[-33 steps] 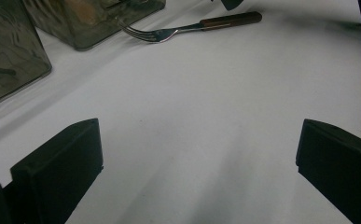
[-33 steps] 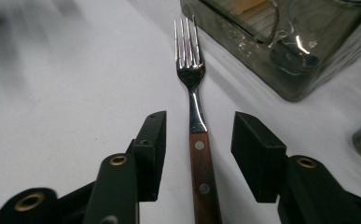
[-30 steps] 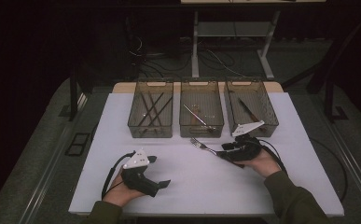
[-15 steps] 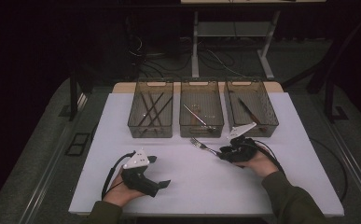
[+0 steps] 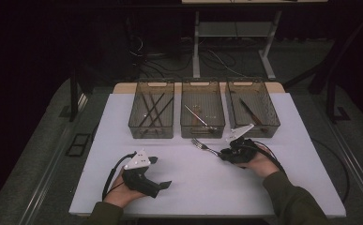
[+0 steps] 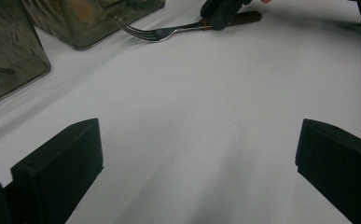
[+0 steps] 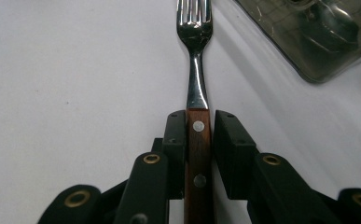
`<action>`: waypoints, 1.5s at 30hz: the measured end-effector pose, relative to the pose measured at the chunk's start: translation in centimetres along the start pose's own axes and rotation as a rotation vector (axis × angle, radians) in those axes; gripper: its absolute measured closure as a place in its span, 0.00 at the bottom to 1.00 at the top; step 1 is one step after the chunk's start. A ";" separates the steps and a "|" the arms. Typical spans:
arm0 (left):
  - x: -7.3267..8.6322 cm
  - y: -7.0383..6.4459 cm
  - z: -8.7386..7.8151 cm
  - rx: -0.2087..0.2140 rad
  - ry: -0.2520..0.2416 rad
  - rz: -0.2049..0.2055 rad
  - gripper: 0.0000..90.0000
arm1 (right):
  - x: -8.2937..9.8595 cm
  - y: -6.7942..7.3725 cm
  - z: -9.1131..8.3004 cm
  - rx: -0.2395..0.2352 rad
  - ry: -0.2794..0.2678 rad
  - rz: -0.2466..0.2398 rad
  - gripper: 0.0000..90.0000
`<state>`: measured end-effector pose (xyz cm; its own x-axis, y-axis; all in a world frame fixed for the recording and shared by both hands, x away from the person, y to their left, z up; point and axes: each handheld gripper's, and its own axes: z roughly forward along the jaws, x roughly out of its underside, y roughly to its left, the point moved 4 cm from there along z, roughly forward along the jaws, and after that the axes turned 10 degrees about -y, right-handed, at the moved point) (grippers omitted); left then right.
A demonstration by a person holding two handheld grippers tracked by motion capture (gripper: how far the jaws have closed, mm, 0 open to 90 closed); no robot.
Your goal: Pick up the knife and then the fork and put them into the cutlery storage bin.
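Observation:
A fork (image 5: 201,144) with a wooden handle lies on the white table (image 5: 245,192), tines pointing toward the bins. My right gripper (image 5: 223,153) is shut on the fork (image 7: 197,70) at its handle, with the right gripper (image 7: 200,116) jaws on either side of the wood just behind the metal neck. My left gripper (image 5: 161,172) rests at the near left of the table, open and holding nothing. In the left gripper view, the wide-apart jaws of the left gripper (image 6: 197,140) frame bare table, with the fork (image 6: 169,31) and the right gripper (image 6: 222,11) farther off.
Three dark see-through bins stand in a row at the back: the left bin (image 5: 151,132) holds several dark sticks, the middle bin (image 5: 202,133) a metal utensil, the right bin (image 5: 274,118) a dark-handled utensil. The floor beyond the table has cables and table legs.
The right gripper has tilted a little at the fork's handle, its grey plate lifting. The left gripper has stayed where it was.

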<state>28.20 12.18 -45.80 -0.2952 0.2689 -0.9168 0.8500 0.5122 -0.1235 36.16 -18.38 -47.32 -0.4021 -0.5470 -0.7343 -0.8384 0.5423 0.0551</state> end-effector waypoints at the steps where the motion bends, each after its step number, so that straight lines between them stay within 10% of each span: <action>1: 0.0 0.0 0.0 0.000 -0.001 -0.001 0.00 | 0.0 -0.1 0.0 -0.001 0.006 0.001 0.83; 36: -0.1 -0.3 0.2 0.023 0.006 0.018 0.00 | -5.3 -0.4 3.5 -0.042 0.644 -0.098 0.85; 45: 0.0 -0.3 0.2 0.024 0.007 0.019 0.00 | -5.2 -0.2 3.3 -0.029 0.625 -0.111 0.85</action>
<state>28.05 11.88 -45.79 -0.2814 0.2842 -0.9165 0.8658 0.4871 -0.1148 39.63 -13.55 -45.77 -0.4437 -0.8728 -0.2033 -0.8936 0.4481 0.0264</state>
